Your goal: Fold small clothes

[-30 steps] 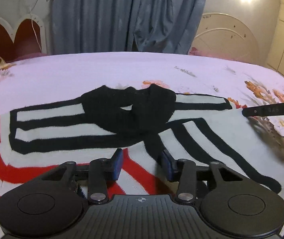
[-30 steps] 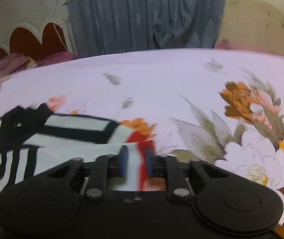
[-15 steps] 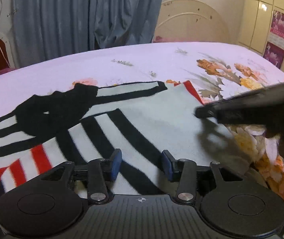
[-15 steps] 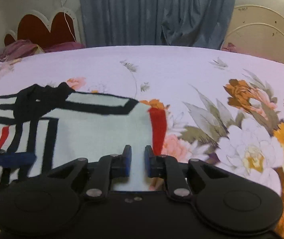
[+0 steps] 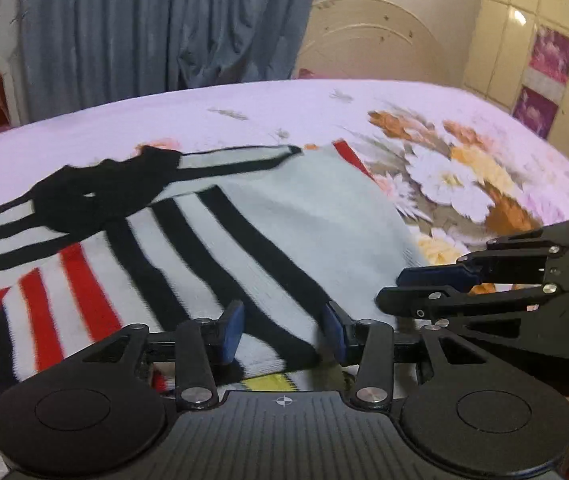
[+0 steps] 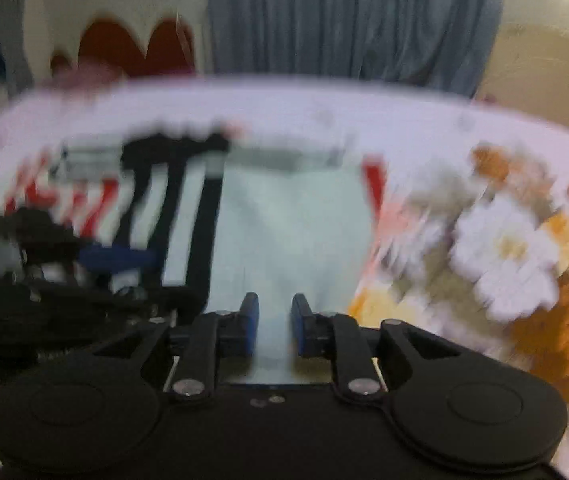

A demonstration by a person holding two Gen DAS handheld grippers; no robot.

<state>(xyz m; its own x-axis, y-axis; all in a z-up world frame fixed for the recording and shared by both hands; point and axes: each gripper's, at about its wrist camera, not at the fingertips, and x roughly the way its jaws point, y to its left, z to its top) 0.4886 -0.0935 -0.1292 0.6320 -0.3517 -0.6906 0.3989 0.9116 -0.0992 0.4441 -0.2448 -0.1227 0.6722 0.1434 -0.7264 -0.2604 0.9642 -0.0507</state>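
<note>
My left tongs (image 5: 282, 330) stand half open over the striped garment's (image 5: 268, 236) near hem, gripping nothing. My right tongs (image 6: 274, 330) are opening, pale cloth between the pads; I cannot tell if they press it. The garment lies spread on the floral bed (image 5: 484, 152)

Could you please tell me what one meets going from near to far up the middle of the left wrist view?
Left hand-held gripper → striped garment → floral bedsheet → grey curtain.
</note>
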